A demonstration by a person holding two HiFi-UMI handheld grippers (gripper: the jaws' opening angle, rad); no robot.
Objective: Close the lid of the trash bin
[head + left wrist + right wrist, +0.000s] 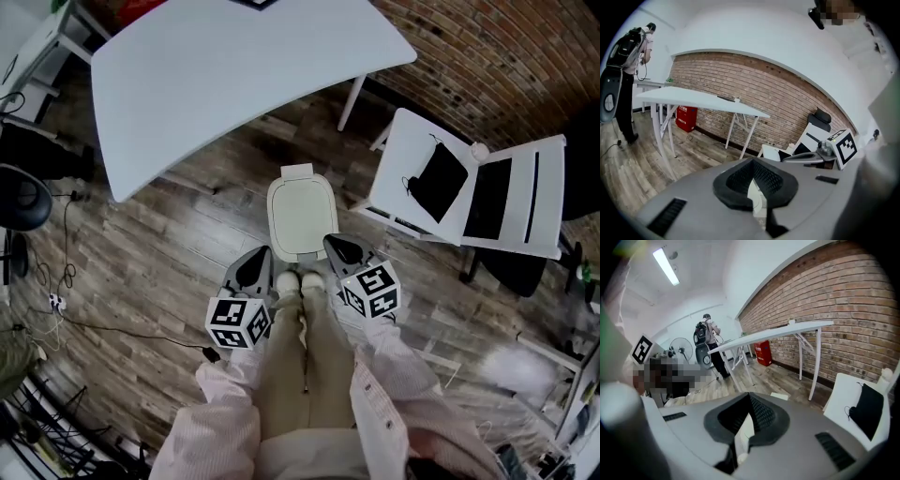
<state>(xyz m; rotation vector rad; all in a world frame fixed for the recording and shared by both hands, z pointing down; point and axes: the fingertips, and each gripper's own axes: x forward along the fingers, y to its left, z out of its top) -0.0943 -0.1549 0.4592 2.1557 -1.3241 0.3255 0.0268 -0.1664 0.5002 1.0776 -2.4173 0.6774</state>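
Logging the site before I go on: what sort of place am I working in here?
Likely an office or workshop room rather than a home: a brick wall, a big white table on thin legs, and a wood-plank floor where the trash bin stands.

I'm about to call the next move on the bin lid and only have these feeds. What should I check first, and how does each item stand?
1. Trash bin located: ok, on the floor just ahead of the person's shoes.
2. Lid down: cannot tell from the head view.
3. Left gripper free: ok, jaws together, holding nothing.
4. Right gripper free: ok, jaws together, holding nothing.
5. Grippers at the bin: ok, one by each near corner. Whether they touch it: cannot tell.
6. Room around the bin: ok, the white table and the chair stand apart from it.
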